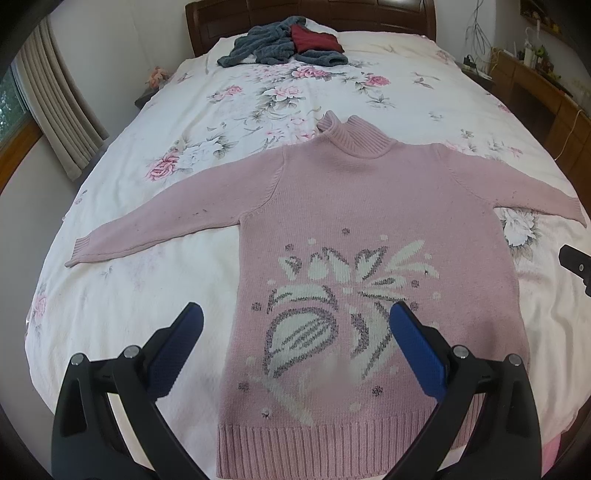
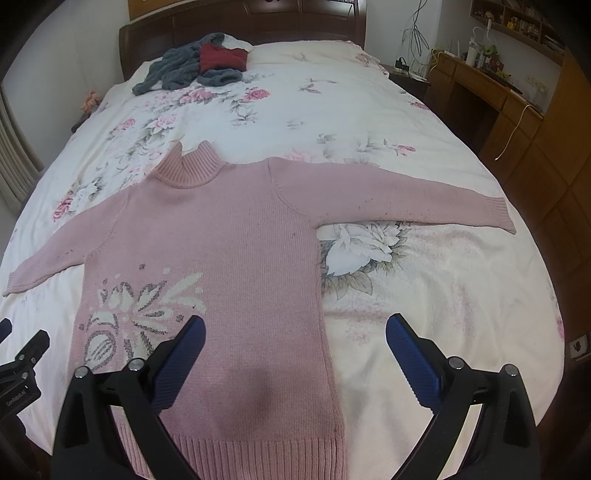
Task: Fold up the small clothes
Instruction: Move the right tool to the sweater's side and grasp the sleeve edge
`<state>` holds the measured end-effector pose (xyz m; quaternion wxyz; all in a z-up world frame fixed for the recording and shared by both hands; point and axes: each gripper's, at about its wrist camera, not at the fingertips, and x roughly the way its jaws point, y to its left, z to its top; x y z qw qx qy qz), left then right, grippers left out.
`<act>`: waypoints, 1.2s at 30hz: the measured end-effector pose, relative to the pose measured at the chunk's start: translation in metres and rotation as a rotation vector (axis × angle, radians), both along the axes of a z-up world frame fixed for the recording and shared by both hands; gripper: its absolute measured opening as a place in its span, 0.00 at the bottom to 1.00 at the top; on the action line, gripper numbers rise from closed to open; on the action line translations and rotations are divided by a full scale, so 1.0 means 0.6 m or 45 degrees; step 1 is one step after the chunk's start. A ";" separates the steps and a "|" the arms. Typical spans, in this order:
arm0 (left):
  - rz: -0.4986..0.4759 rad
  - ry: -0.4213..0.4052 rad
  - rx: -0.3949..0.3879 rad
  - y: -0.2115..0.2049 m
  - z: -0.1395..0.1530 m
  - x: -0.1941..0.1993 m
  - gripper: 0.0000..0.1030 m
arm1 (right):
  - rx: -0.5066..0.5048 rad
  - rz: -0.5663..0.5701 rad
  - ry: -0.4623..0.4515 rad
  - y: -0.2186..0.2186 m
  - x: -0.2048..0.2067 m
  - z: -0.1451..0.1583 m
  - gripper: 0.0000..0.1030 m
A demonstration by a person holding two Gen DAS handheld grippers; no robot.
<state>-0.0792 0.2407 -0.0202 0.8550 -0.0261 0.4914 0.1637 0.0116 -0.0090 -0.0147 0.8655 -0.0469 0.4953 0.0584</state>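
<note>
A pink turtleneck sweater [image 1: 369,221] lies flat and face up on the bed, filling the centre and lower half of the left wrist view, with both sleeves spread out to the sides and its ribbed hem toward the bottom of the frame. A white and grey knitted flower pattern covers its lower front. In the right wrist view the sweater sits left of centre.

The left gripper [image 1: 295,325] hovers over the lower body of the sweater with its blue-padded jaws spread wide, holding nothing. The right gripper [image 2: 295,332] is likewise wide open and empty, one finger over the sweater's lower edge area, the other over the bare bedspread.

The floral bedspread [image 1: 258,103] is white with pink roses. Near the dark wooden headboard [image 1: 369,14], at the top of the frame, lie a grey knit garment [image 1: 258,48] and a dark red garment [image 1: 314,40] on it. A wooden desk [image 2: 498,92] stands at upper right in the right wrist view.
</note>
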 end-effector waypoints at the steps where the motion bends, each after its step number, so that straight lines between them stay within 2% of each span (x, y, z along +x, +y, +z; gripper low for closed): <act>1: -0.001 0.001 0.002 0.000 -0.001 -0.001 0.97 | 0.000 0.001 -0.001 0.000 0.000 0.001 0.96; 26: -0.013 0.022 0.003 -0.003 -0.012 0.012 0.97 | 0.013 -0.003 -0.009 -0.011 0.010 0.001 0.96; 31: -0.049 0.042 -0.023 -0.022 -0.026 0.058 0.97 | 0.079 -0.048 -0.005 -0.074 0.058 -0.009 0.96; 36: -0.085 0.031 -0.023 -0.059 -0.035 0.143 0.97 | 0.030 -0.161 -0.026 -0.187 0.151 -0.009 0.96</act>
